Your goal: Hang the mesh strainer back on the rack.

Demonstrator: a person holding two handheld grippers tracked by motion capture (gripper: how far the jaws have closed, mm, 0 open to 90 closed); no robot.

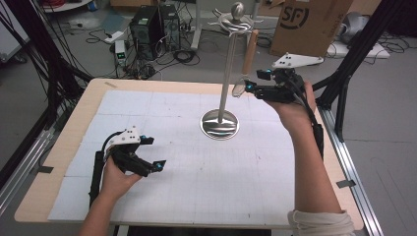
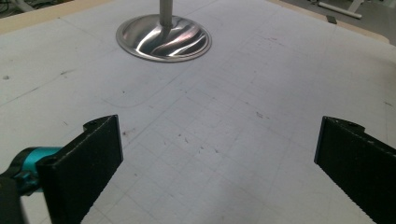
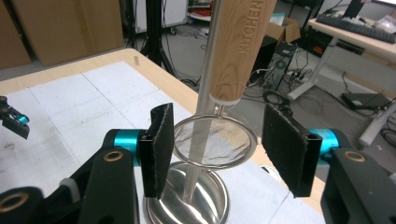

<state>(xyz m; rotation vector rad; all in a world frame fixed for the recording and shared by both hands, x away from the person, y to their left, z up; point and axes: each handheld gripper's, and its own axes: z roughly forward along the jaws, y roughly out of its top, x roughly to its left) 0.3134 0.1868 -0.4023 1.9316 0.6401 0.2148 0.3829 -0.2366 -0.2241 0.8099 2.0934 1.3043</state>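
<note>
High view shows your bench (image 1: 59, 147) with a metal stand (image 1: 227, 83). A small strainer (image 3: 212, 140) hangs from it, between your right tool's (image 3: 224, 140) jaws, which stand apart, not squeezing. Your left tool (image 1: 147, 164) rests low, jaws wide apart.

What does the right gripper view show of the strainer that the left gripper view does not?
The right gripper view alone shows the strainer: its mesh ring lies between the right tool's open pads, which stand beside the rim without pressing on it, and its wooden handle rises above, reading KITCHEN. The left gripper view alone shows the left tool's two pads spread wide over bare gridded mat. Both show the stand's round steel base and its pole.
</note>
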